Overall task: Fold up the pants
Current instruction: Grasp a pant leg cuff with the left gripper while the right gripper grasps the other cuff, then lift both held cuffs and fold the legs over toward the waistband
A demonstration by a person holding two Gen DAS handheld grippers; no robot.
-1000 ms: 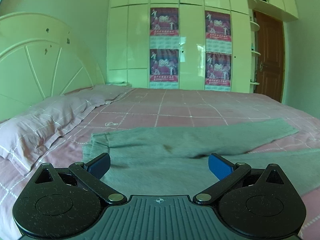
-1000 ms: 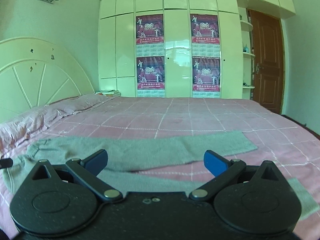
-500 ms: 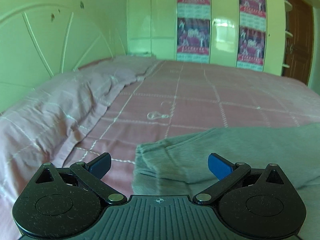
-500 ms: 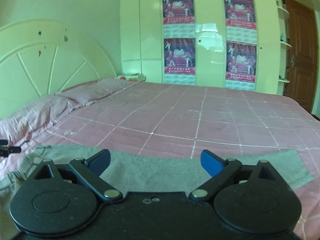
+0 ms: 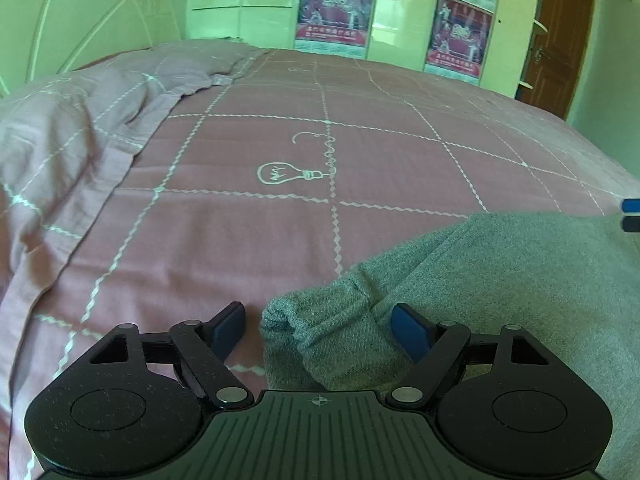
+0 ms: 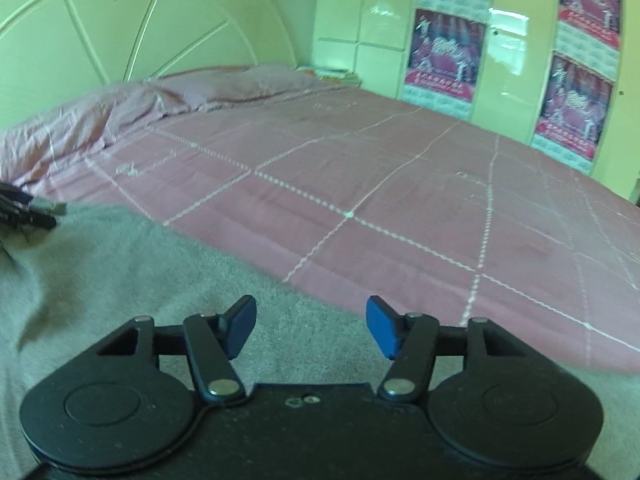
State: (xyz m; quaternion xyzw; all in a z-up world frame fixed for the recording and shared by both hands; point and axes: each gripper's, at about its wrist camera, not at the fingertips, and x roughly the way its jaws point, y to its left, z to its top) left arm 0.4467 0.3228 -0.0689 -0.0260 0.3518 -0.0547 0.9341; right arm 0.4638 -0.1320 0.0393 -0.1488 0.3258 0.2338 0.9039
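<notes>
On the bed (image 5: 248,240), pink grid-checked cover with a white lightbulb doodle (image 5: 286,174) stitched near mid-field. Left edge of the left wrist view: rumpled pink pillow (image 5: 68,128) against a pale headboard (image 5: 80,12). Far wall: cream wardrobe (image 5: 404,4) carrying 2 red posters (image 5: 336,12) in this view; brown door (image 5: 560,36) at far right.

Left claw (image 5: 318,330): jaws closing, still partly spread. Bunched waistband corner of the grey pants (image 5: 500,280) sits between the 2 blue pads; left pad (image 5: 228,330) is over bare cover just beside the cloth edge, right pad (image 5: 410,338) lies on or against the grey fabric. Firm pinch not evident; a gap shows on the left side. Pants spread from this corner rightward across the lower right of the view, lying flat on the cover. Tip of the other claw pokes in at the far right edge, just above the fabric.

Right wrist view: headboard (image 6: 132,28) and pillow (image 6: 120,116) upper left, left claw's dark tips (image 6: 28,210) at the left edge touching the pants (image 6: 120,272). Grey cloth fills the lower left, its long edge running diagonally toward the lower right. Right claw (image 6: 312,326): jaws closing, half spread, poised over that edge; fabric lies beneath and between the pads, not visibly squeezed. Posters (image 6: 444,60) on the wardrobe (image 6: 360,40) at upper right.
</notes>
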